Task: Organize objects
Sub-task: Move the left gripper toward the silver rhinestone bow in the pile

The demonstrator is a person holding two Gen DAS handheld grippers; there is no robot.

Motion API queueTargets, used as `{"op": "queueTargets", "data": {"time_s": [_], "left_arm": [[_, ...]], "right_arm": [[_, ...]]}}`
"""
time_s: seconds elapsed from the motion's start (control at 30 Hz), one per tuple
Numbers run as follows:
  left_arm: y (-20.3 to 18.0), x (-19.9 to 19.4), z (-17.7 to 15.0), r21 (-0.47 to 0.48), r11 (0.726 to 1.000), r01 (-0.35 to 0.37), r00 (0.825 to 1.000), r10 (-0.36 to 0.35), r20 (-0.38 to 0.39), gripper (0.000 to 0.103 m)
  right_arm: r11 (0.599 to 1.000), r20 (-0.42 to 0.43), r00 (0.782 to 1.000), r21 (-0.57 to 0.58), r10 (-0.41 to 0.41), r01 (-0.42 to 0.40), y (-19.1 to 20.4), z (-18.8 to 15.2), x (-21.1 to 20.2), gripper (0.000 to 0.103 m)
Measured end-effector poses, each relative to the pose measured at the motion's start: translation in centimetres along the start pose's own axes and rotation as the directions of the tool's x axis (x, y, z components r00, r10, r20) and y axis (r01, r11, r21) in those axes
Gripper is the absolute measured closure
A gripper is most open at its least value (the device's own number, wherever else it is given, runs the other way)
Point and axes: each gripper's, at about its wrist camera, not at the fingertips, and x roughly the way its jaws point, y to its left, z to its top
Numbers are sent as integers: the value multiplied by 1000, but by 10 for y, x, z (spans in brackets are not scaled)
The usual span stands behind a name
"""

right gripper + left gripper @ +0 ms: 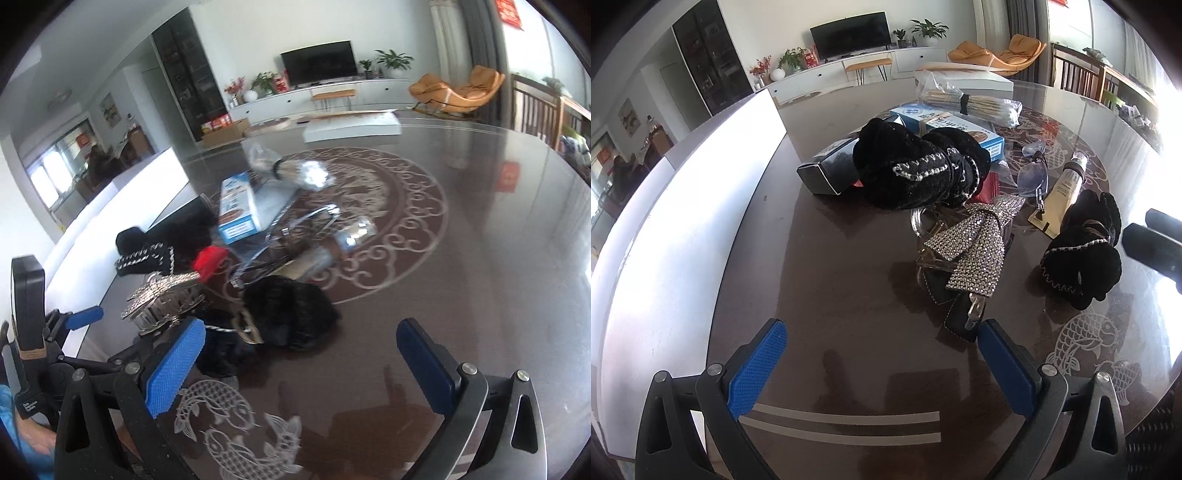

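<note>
A heap of small items lies on a dark glass table [831, 288]. A large black velvet hair bow [916, 166] sits on top at centre. A rhinestone bow clip [975, 236] lies in front of it, just ahead of my left gripper [882, 354], which is open and empty. A second black bow [1082, 254] lies to the right; it also shows in the right wrist view [288, 314]. My right gripper [299, 354] is open and empty, just right of that bow. The rhinestone clip [162, 295] and a red item [210, 258] lie behind it.
A blue-and-white box [956, 125], a bundle of sticks in plastic [971, 99], a dark box [827, 166], clear glasses [1032, 173] and a cream tube [1067, 184] lie in the heap. A white box [351, 127] stands far back. The left gripper [85, 317] shows at left.
</note>
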Motion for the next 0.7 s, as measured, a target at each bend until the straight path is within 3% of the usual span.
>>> {"op": "queueTargets", "data": {"time_s": [0.27,0.5,0.7], "left_arm": [[6,3,1,-5,1000,-9,1000,9,-11,0],[3,0,-1,0,1000,1,1000,-1,-15,0],[4,-7,-1,1,1000,10,1000,-10,-5,0]], "right_arm": [[994,-112,991,-89,-74,64,9,-5,36,0],[978,-82,975,-45,-206,202,-22,-8,14,0],[980,-40,979,10,-200,200,-33,-10,-11,0]]}}
